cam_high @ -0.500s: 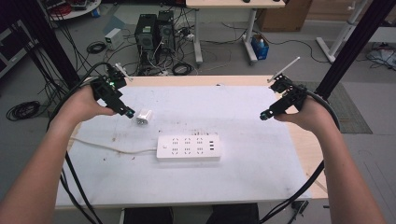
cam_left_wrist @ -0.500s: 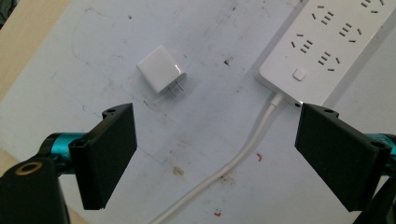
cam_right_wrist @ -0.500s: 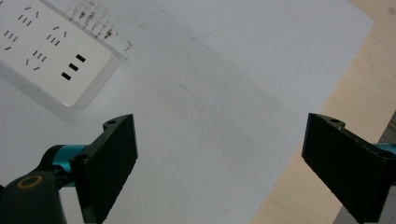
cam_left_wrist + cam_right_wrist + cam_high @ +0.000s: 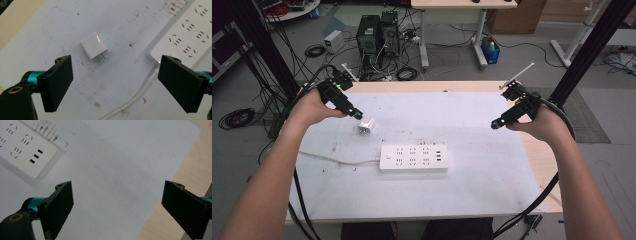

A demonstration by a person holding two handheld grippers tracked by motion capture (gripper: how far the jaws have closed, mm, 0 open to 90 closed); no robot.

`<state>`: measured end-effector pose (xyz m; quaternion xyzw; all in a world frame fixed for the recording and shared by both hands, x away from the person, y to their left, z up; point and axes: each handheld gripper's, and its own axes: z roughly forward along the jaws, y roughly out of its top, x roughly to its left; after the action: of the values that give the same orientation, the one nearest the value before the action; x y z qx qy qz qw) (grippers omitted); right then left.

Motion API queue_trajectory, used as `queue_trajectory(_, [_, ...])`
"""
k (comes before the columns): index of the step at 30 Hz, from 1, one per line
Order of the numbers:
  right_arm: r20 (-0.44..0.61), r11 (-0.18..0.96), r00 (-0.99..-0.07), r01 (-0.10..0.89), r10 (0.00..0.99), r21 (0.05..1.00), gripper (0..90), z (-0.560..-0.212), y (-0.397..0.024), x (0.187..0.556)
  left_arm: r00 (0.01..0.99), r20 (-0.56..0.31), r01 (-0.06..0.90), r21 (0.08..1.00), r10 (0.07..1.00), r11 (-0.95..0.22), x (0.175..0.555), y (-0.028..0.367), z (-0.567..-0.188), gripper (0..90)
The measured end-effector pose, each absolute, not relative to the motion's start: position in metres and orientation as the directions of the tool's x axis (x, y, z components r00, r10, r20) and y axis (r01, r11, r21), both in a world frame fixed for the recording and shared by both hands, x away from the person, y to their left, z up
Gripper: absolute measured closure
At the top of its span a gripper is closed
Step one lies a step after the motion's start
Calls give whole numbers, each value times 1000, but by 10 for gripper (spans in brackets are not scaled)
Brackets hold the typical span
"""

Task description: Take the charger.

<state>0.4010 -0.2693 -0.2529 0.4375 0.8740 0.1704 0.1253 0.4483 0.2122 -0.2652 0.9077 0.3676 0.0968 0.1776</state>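
A small white plug adapter lies on its side on the white table sheet, its two prongs pointing toward the camera in the left gripper view. My left gripper hovers just above and left of it, jaws wide apart with nothing between them. A white power strip lies mid-table, its cable running off to the left. My right gripper is held over the bare sheet at the right, open and empty.
The sheet covers a wooden table whose bare edge shows at the right. Small brown stains mark the sheet. Computer towers, cables and black frame posts stand on the floor beyond the table.
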Motion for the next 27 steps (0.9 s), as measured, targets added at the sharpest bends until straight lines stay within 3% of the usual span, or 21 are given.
queue_trajectory(16, [-54, 548, -579, 731, 813, 406, 101, -265, -277, 408, 556, 1, 788, 317, 831, -528, 494, 193, -333, 131])
queue_trajectory(27, [-36, 535, -573, 740, 819, 407, 101, -273, -285, 408, 491, 5, 846, 237, 871, -478, 510, 184, -372, 141])
